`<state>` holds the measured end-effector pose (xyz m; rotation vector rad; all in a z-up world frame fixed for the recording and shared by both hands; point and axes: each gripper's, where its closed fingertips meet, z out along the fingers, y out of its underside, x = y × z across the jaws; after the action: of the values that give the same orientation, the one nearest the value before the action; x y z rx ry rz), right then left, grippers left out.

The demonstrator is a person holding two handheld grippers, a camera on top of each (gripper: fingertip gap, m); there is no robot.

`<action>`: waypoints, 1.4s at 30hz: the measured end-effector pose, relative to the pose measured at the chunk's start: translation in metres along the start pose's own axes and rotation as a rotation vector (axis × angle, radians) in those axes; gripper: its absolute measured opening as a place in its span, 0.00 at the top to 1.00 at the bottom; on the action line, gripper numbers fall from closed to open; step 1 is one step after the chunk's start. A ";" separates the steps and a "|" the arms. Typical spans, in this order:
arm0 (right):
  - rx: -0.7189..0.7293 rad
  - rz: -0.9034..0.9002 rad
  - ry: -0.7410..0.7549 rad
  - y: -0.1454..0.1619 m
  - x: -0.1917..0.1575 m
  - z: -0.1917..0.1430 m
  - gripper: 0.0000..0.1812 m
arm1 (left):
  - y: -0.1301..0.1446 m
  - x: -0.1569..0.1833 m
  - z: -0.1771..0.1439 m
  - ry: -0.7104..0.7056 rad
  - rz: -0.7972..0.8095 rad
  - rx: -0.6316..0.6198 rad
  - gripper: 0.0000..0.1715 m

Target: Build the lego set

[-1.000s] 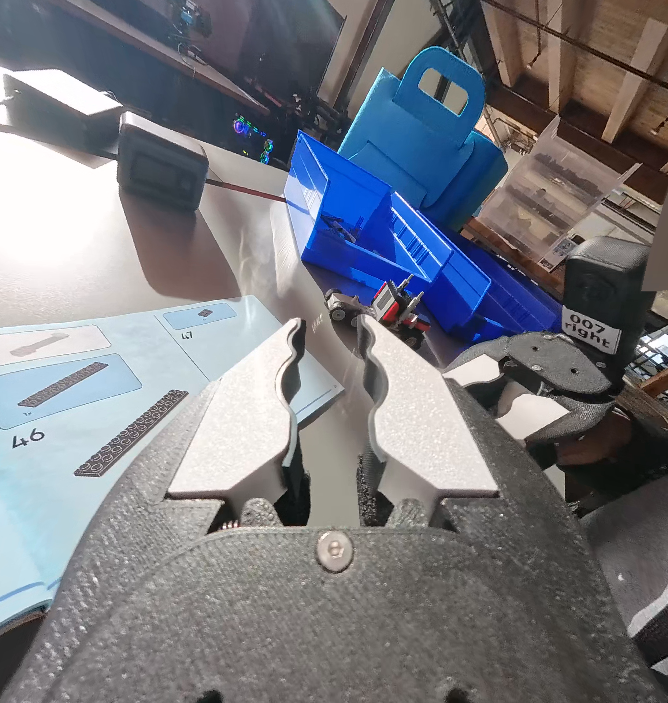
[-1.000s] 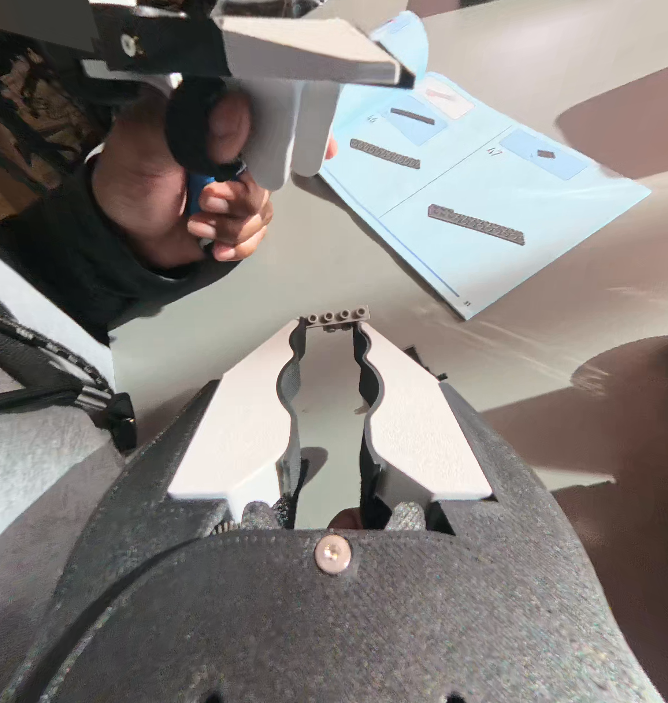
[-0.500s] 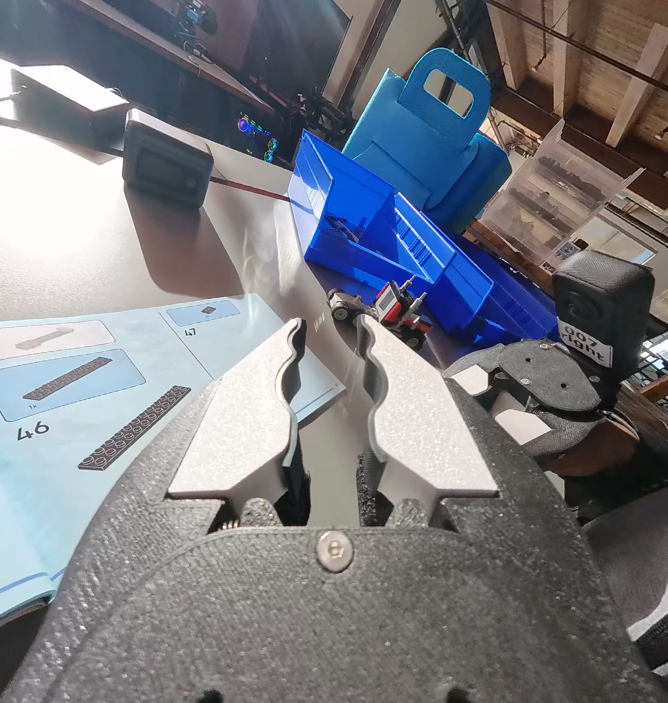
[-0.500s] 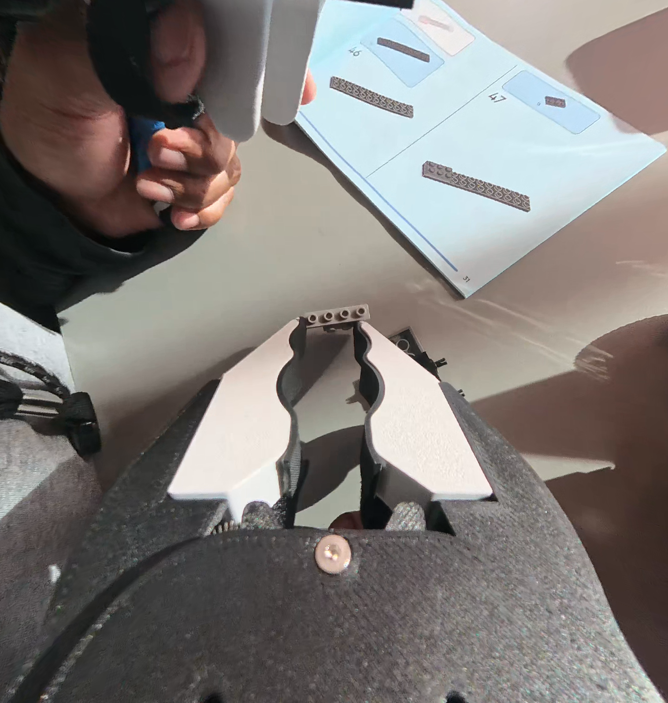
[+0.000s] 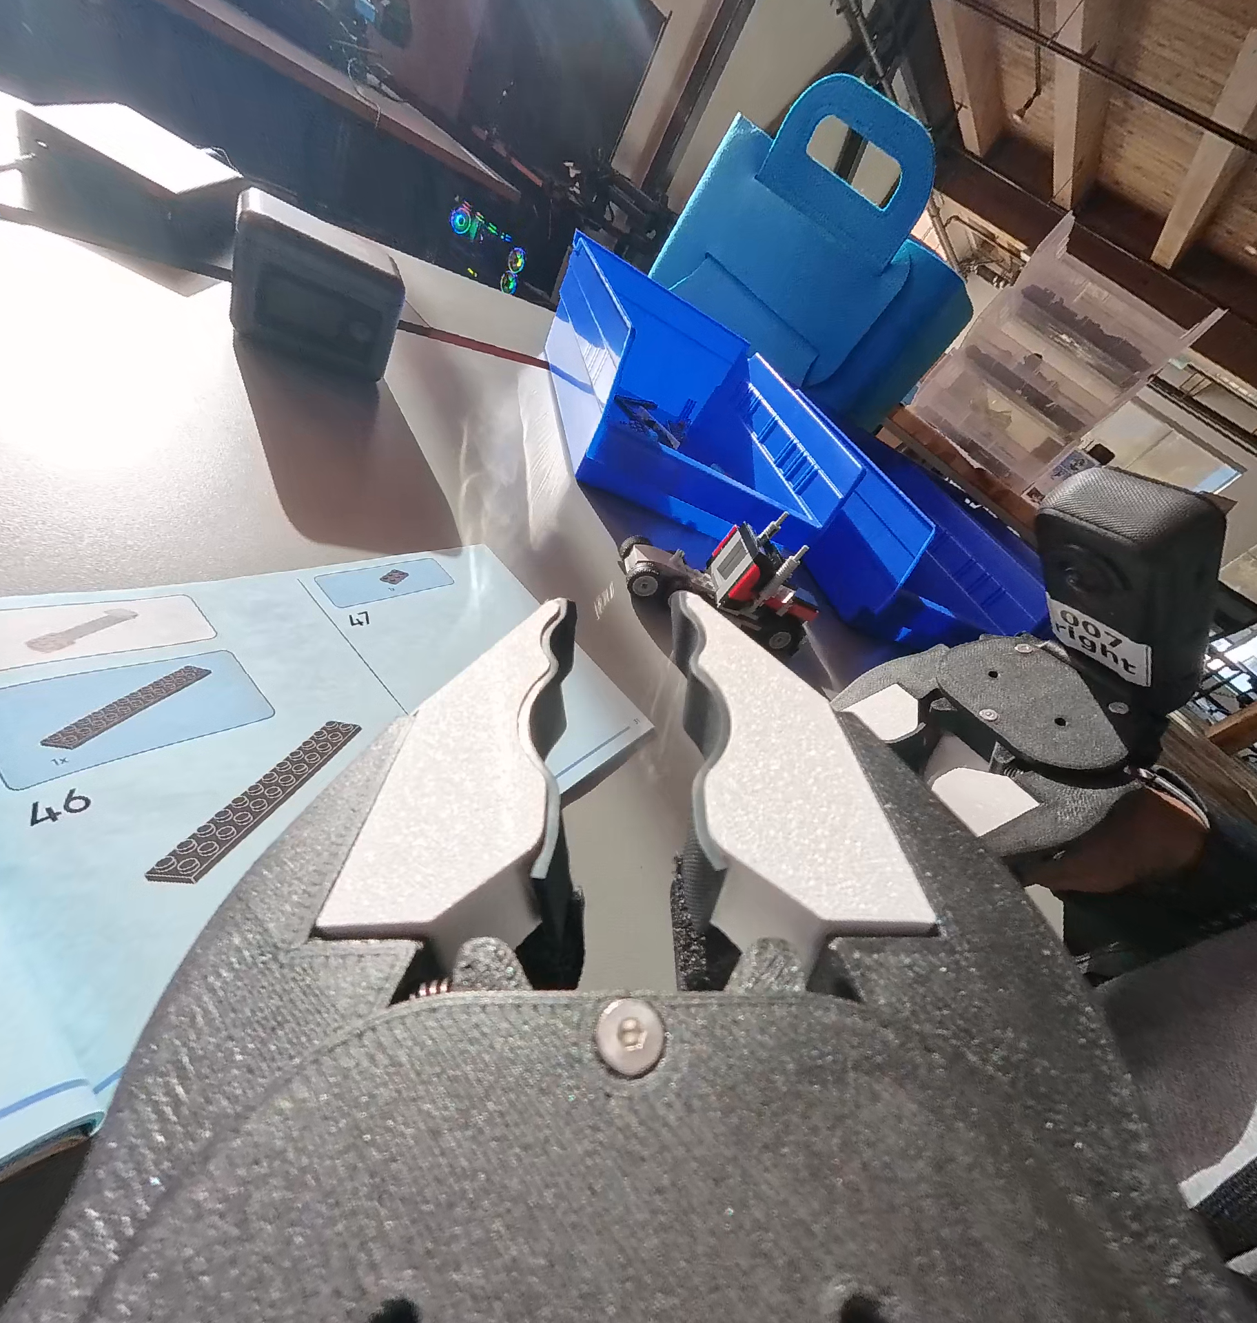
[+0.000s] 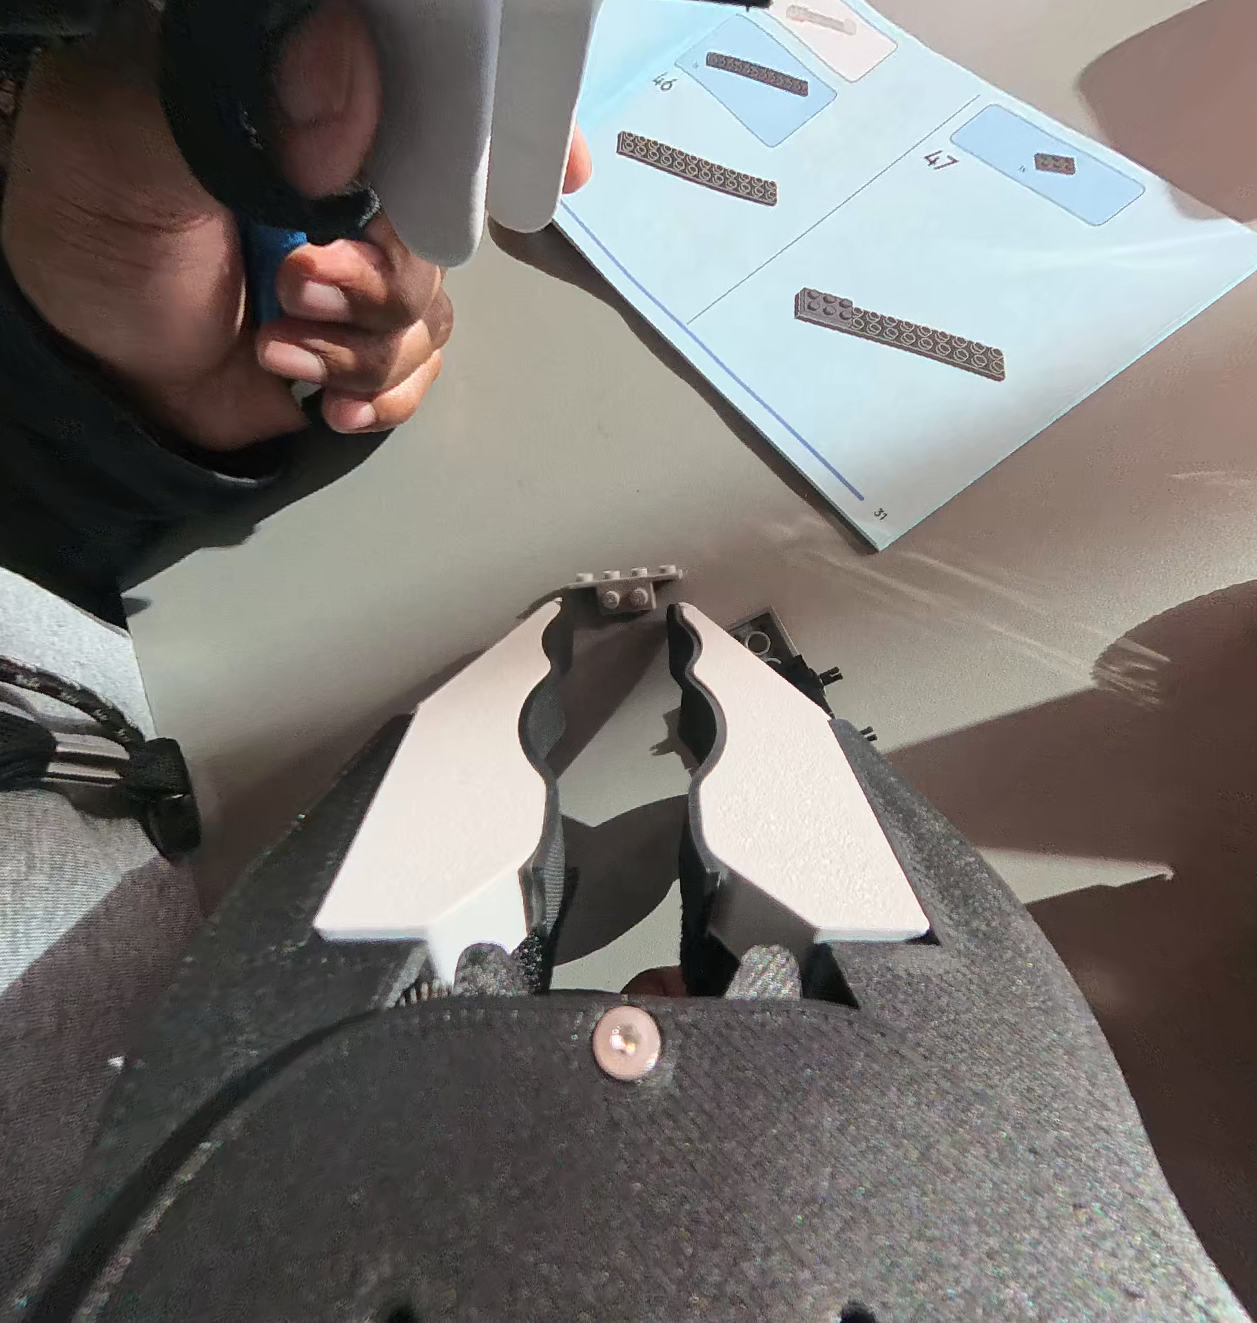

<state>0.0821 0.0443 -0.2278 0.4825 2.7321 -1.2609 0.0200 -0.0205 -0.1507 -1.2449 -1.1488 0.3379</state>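
Observation:
In the right wrist view my right gripper (image 6: 617, 608) is shut on a small grey lego plate (image 6: 622, 588) held across its fingertips, just above the grey table (image 6: 468, 501). A dark lego piece (image 6: 763, 633) lies on the table beside the right finger. In the left wrist view my left gripper (image 5: 622, 612) is open and empty, above the table near the open instruction booklet (image 5: 182, 680). A part-built red, white and black lego truck (image 5: 733, 594) stands just beyond its tips. The right gripper (image 5: 983, 723) also shows at the right there.
Blue parts bins (image 5: 754, 444) and a blue felt bag (image 5: 812, 215) stand behind the truck. A dark box (image 5: 310, 308) sits at the far left. The booklet (image 6: 898, 286) and the hand holding the left gripper (image 6: 339, 336) lie ahead of the right gripper. My right fingertips sit around 12 cm from my left ones.
The right gripper has moved toward the booklet and the left hand, and the grey plate has tilted in its tips. The left gripper has hardly moved.

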 end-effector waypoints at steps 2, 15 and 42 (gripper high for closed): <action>0.002 0.003 -0.004 0.000 0.000 0.000 0.84 | 0.000 0.000 0.000 0.000 0.000 0.000 0.84; 0.018 0.028 -0.024 -0.002 0.000 -0.002 0.84 | 0.001 -0.002 0.001 -0.007 -0.005 -0.007 0.84; 0.109 0.062 -0.071 -0.012 -0.001 -0.011 0.85 | 0.002 -0.005 0.003 -0.032 -0.008 -0.021 0.84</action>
<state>0.0796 0.0453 -0.2121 0.5172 2.5804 -1.3894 0.0160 -0.0219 -0.1556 -1.2570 -1.1870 0.3420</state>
